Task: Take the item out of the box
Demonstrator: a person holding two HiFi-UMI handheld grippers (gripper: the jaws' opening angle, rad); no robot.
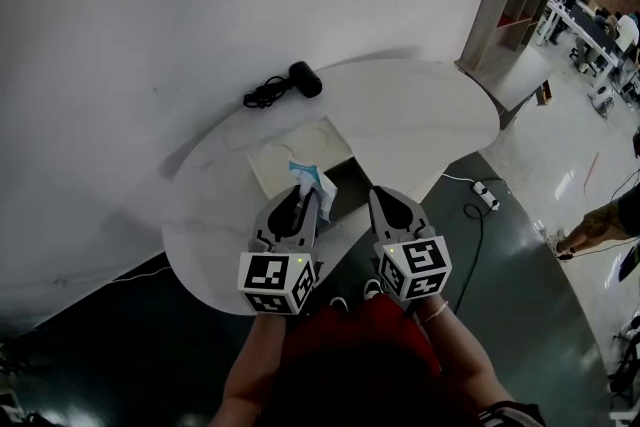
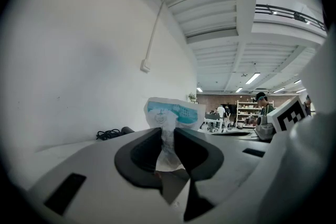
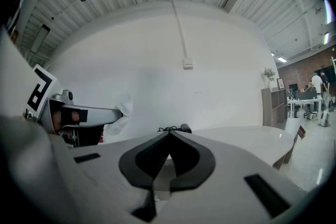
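My left gripper [image 1: 302,195] is held above the white table's [image 1: 420,115] near side, shut on a crumpled white packet with blue print [image 1: 311,179]. In the left gripper view the packet [image 2: 176,113] sticks up from between the dark pads [image 2: 144,152], its printed top fanned out above them. The flat white open box [image 1: 280,160] lies on the table just beyond the packet. My right gripper [image 1: 379,197] hovers beside the left one, shut with nothing in it; its tips [image 3: 169,134] meet in the right gripper view, where the left gripper [image 3: 84,113] and packet [image 3: 122,113] show at the left.
A black device with a coiled cable [image 1: 288,85] lies at the table's far side by the white wall. A white power strip [image 1: 486,196] and its cable lie on the dark floor to the right. A shelf unit [image 1: 503,15] and desks stand farther right.
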